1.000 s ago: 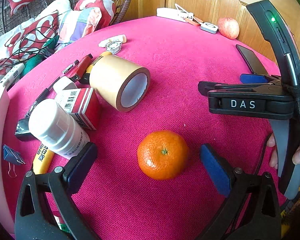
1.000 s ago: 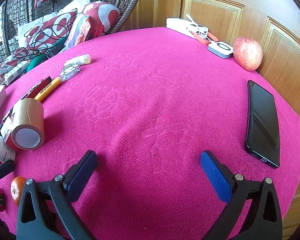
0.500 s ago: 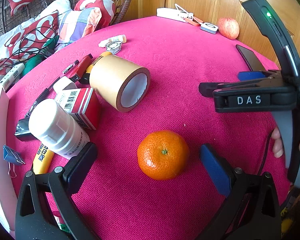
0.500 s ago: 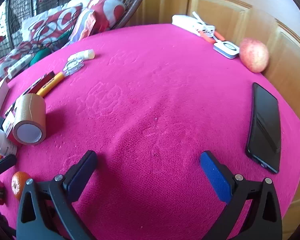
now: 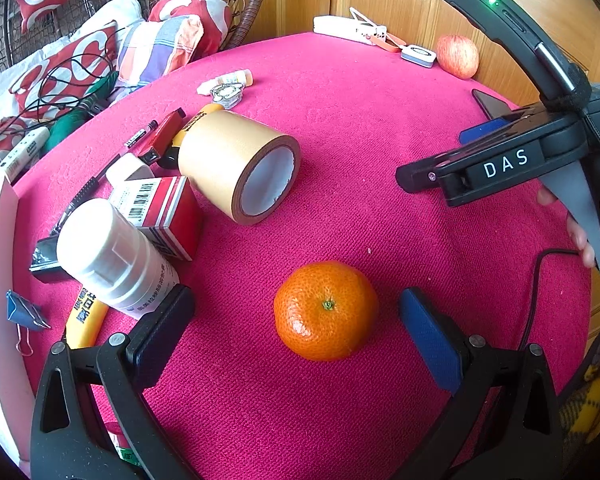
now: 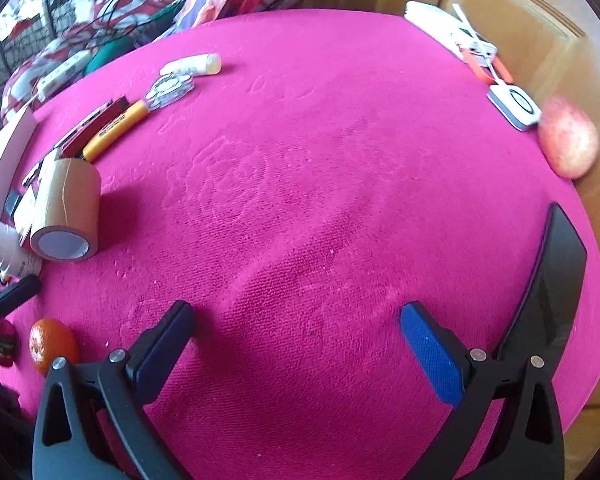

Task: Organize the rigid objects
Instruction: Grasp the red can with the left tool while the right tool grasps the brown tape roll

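Pink tabletop (image 5: 380,128): left hand-held gripper (image 5: 296,316) wide open around orange (image 5: 326,311), ungrasped; right hand-held gripper (image 6: 296,332) open, empty. Clutter at left, sorting barely begun.

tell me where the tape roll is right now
In the left wrist view the tape roll lies on its side on the pink tablecloth, left of centre, beside the red box and beyond the orange.
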`<state>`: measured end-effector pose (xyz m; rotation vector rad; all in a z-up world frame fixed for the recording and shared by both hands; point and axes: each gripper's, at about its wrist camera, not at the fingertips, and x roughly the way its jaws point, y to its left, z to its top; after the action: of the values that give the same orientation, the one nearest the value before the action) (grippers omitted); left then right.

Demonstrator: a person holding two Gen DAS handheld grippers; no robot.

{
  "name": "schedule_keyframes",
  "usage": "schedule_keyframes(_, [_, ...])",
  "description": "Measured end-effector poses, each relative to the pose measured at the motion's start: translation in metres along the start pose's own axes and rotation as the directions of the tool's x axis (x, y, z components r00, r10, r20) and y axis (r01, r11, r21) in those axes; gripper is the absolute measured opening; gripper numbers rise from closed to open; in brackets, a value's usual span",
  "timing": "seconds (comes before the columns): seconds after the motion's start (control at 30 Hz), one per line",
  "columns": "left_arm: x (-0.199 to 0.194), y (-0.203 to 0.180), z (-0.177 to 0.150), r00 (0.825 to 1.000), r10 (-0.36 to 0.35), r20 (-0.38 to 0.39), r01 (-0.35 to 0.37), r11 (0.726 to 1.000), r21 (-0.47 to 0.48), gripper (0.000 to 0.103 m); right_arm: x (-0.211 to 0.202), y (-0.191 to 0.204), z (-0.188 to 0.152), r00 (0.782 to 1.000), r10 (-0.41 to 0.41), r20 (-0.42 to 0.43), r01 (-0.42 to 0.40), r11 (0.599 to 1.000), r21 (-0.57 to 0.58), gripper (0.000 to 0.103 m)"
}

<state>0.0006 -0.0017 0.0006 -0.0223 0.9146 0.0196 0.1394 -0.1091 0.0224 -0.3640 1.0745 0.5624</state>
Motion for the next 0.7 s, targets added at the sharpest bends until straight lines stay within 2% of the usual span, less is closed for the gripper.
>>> schedule_keyframes(0.1, [0.000,0.000,0.000,1.000,0.001,-0.005,-0.001,1.000,0.000,0.103,-0.001,0.002,-0.002,1.000,0.006,0.018,-0.005,0.999,-0.039,0.103])
schedule_keyframes(0.2, [0.001,-0.002,0.009,0.994,0.009,-0.105,-0.011,1.000,-0.021,0.103,0.000,0.002,0.000,1.000,0.025,-0.011,-0.026,0.995,-0.092,0.103])
schedule_keyframes(0.23, [-0.002,-0.002,0.013,0.990,-0.030,-0.137,0.025,0.999,-0.039,0.103,0.000,0.002,0.002,0.999,0.025,-0.025,-0.027,0.995,-0.095,0.103])
schedule_keyframes(0.27, [-0.009,-0.002,0.016,0.989,-0.063,-0.131,0.056,0.997,-0.053,0.103,-0.001,0.001,0.002,0.999,0.035,-0.033,-0.037,0.995,-0.088,0.103])
schedule_keyframes(0.37, [-0.044,-0.001,0.030,0.999,-0.038,-0.038,0.036,0.997,-0.063,0.103,-0.003,-0.006,0.005,0.996,0.080,-0.033,-0.081,0.996,-0.034,0.103])
schedule_keyframes(0.47, [-0.079,0.019,0.039,0.999,-0.032,0.014,0.034,0.984,-0.176,0.103,-0.012,-0.010,0.008,0.994,0.104,-0.019,-0.104,0.995,-0.003,0.103])
schedule_keyframes(0.57, [-0.112,0.043,0.030,0.996,0.054,0.067,-0.034,0.961,-0.276,0.103,-0.036,-0.011,0.014,0.990,0.124,0.066,-0.123,0.992,-0.015,0.103])
schedule_keyframes(0.6, [-0.120,0.052,0.025,0.994,0.091,0.067,-0.066,0.949,-0.307,0.103,-0.049,-0.010,0.017,0.983,0.154,0.098,-0.152,0.988,-0.026,0.103])
schedule_keyframes(0.63, [-0.124,0.063,0.021,0.994,0.088,0.057,-0.062,0.933,-0.355,0.103,-0.056,-0.008,0.018,0.978,0.177,0.115,-0.174,0.984,-0.032,0.103])
schedule_keyframes(0.7, [-0.132,0.079,0.005,0.990,0.135,0.041,-0.106,0.905,-0.413,0.103,-0.076,-0.003,0.019,0.951,0.257,0.170,-0.251,0.966,-0.052,0.103])
